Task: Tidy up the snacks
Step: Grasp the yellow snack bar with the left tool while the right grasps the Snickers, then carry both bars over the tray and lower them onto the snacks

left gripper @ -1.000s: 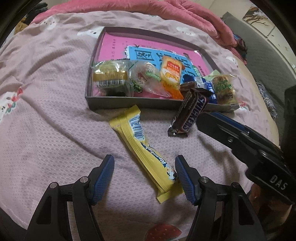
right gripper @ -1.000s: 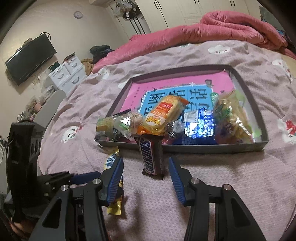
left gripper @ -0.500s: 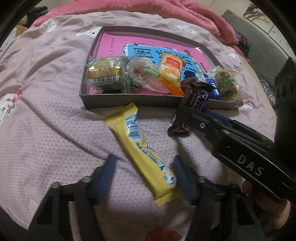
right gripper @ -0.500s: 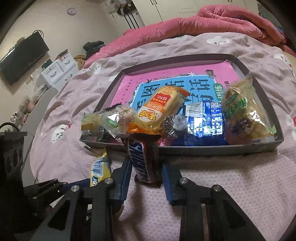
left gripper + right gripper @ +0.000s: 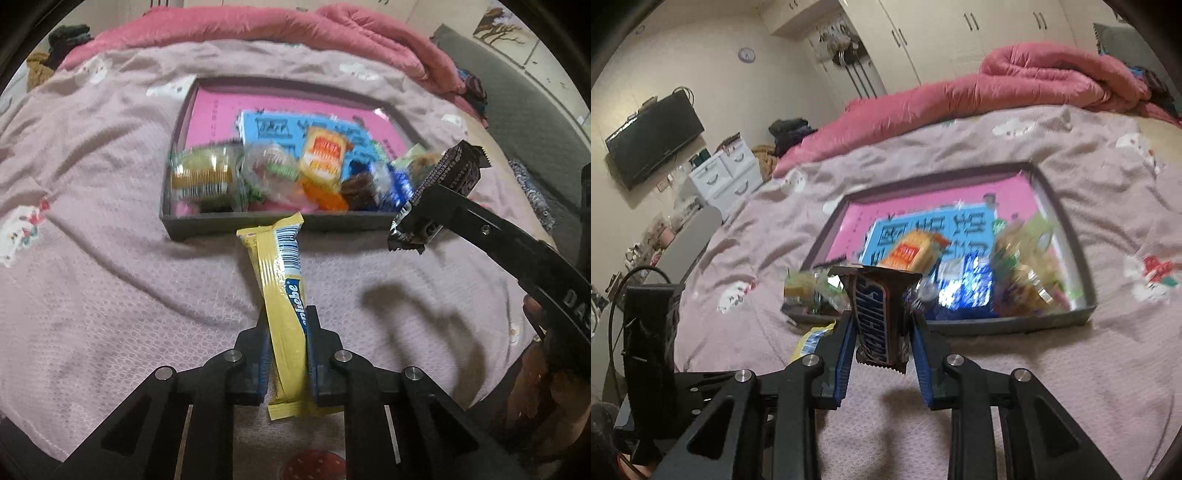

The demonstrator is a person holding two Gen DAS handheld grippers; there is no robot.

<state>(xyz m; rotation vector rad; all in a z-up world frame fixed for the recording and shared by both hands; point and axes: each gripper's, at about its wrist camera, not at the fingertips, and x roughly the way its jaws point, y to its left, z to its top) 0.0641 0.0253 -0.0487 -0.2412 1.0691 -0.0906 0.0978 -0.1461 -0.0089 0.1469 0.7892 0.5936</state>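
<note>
My left gripper [image 5: 287,334] is shut on a long yellow snack bar [image 5: 282,291], held above the bedspread just in front of the tray. My right gripper [image 5: 881,325] is shut on a brown Snickers bar [image 5: 874,314] and holds it lifted off the bed; that bar also shows in the left wrist view [image 5: 441,195] at the right. A grey shallow tray [image 5: 236,221] with a pink and blue printed floor holds several wrapped snacks along its near wall; its wall also shows in the right wrist view [image 5: 1008,325].
The tray lies on a mauve bedspread [image 5: 92,229]. A pink duvet [image 5: 997,85] is bunched at the far side. A white drawer unit [image 5: 724,173] and a wall television [image 5: 653,138] stand beyond the bed's left edge.
Both grippers closed, the left on the yellow bar and the right on the Snickers bar. Both bars have been lifted off the bedspread.
</note>
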